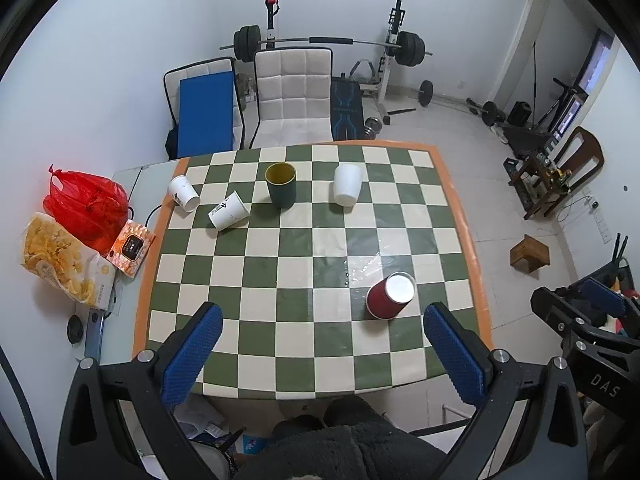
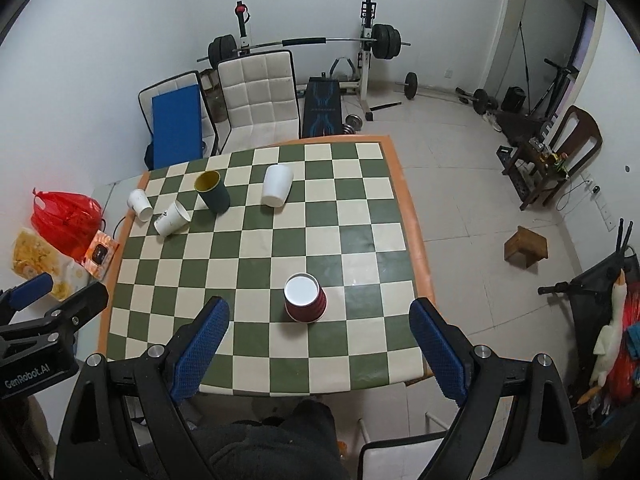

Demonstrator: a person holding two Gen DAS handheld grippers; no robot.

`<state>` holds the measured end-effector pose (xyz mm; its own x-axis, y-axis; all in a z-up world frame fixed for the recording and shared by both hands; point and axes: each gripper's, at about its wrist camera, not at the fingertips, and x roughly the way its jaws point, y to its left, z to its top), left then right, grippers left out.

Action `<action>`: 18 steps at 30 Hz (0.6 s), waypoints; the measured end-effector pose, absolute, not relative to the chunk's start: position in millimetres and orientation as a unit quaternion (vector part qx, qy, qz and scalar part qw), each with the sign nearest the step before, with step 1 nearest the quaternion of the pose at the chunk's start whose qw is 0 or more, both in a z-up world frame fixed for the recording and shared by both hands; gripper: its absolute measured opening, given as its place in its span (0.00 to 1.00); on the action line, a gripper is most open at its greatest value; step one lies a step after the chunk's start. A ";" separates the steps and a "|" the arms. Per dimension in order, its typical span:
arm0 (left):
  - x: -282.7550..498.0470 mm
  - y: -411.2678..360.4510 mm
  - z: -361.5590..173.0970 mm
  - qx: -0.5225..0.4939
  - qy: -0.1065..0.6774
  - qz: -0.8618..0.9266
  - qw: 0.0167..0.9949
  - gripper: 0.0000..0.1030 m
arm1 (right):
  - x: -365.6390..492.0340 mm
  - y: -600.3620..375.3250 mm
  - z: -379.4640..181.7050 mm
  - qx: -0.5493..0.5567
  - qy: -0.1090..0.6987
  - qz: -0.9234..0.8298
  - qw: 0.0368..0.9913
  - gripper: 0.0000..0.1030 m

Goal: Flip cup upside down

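The red cup [image 2: 305, 298] stands upside down on the checkered table [image 2: 280, 356], its white base facing up and its mouth flat on the cloth. It sits just ahead of the right gripper [image 2: 320, 344], between the lines of the two blue pads and a little toward the left pad, touching neither. From the left gripper [image 1: 322, 344] the same cup [image 1: 390, 295] lies ahead and toward the right pad, again apart from it (a glossy patch on the cloth shows just beyond the cup in this view).

Both grippers hang above the near edge of the table with their jaws spread wide and nothing between them. The left gripper's body [image 2: 40, 320] shows at the left edge of the right wrist view, and the right gripper's [image 1: 584, 320] at the right edge of the left wrist view.

Farther ahead, near the far side of the table, a dark green cup [image 1: 281, 185] with a yellow inside stands upright. To its right a white cup [image 1: 346, 184] stands upside down. To its left two white paper cups [image 1: 204, 204] lie tipped on their sides, one at the orange border of the cloth.

Off the table's left edge lie a red plastic bag [image 1: 84, 204], a bag of chips [image 1: 60, 260] and a small orange packet [image 1: 132, 246]. Beyond the table stand two padded chairs [image 1: 294, 92] and a barbell rack [image 1: 332, 44] against the wall.
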<state>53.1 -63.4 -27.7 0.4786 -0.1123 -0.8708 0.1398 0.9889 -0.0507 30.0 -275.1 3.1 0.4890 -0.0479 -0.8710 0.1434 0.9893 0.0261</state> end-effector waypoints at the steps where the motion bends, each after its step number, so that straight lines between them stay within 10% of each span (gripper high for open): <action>1: 50.6 -63.6 -24.0 0.012 0.503 -0.073 0.861 1.00 | 27.4 -275.6 6.8 0.047 0.501 -0.056 0.862 0.91; 18: 35.8 -67.2 -14.5 0.016 0.500 -0.060 0.864 1.00 | 19.4 -274.4 26.2 0.036 0.501 -0.047 0.863 0.94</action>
<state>35.8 -67.2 -14.5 0.4932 -0.0877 -0.8655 0.1198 0.9923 -0.0323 19.4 -274.4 26.2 0.4934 -0.0442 -0.8687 0.1173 0.9930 0.0160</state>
